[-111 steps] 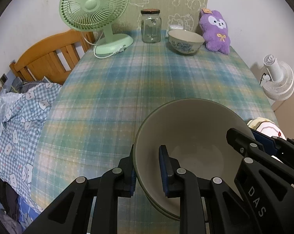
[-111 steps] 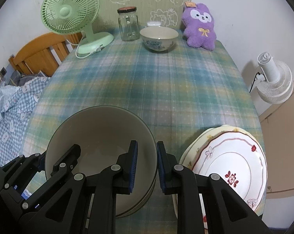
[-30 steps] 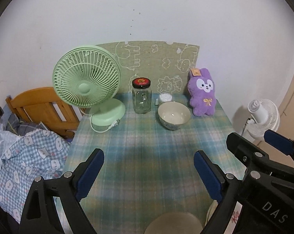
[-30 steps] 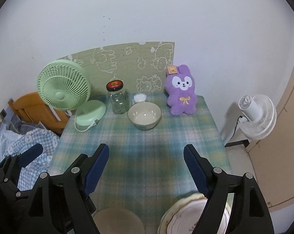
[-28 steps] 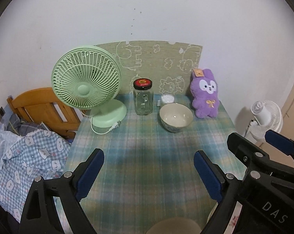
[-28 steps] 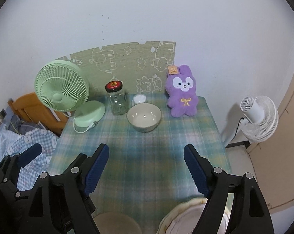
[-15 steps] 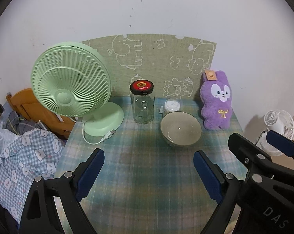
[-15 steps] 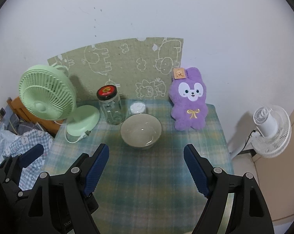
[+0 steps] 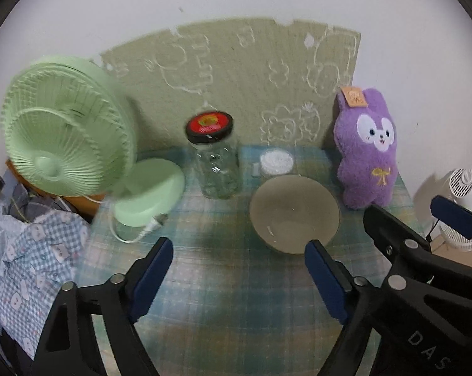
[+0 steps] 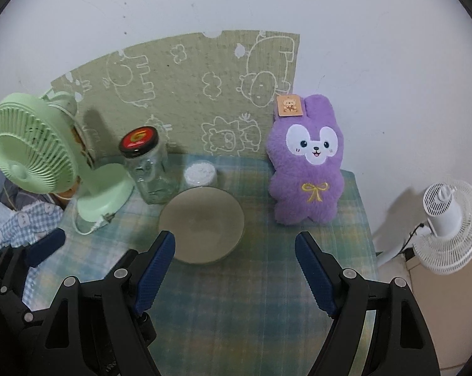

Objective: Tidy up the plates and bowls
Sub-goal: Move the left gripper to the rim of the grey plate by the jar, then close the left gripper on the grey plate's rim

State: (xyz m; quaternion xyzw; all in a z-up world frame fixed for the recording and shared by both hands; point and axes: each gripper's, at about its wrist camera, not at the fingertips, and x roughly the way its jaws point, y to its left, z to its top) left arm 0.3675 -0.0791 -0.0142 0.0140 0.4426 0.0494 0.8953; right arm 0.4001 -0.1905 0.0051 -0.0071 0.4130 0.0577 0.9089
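A single beige bowl stands upright near the far end of the plaid table. My left gripper hovers above the cloth just short of the bowl. Its jaws are closing with nothing between them, and the bowl's near rim is just beyond the right fingertip. My right gripper is open and empty, with the bowl's near rim showing between its fingertips but farther off. Each gripper shows at the edge of the other's view.
Behind the bowl stand a glass jar with a red lid, a small white-topped container, a green desk fan and a purple plush rabbit. A white floor fan is off the table's right edge, and checked cloth off its left.
Both grippers have moved forward and down toward the far bowl, which now looks larger. The stacked bowls and plates at the near edge have left view. The left jaws have narrowed a little.
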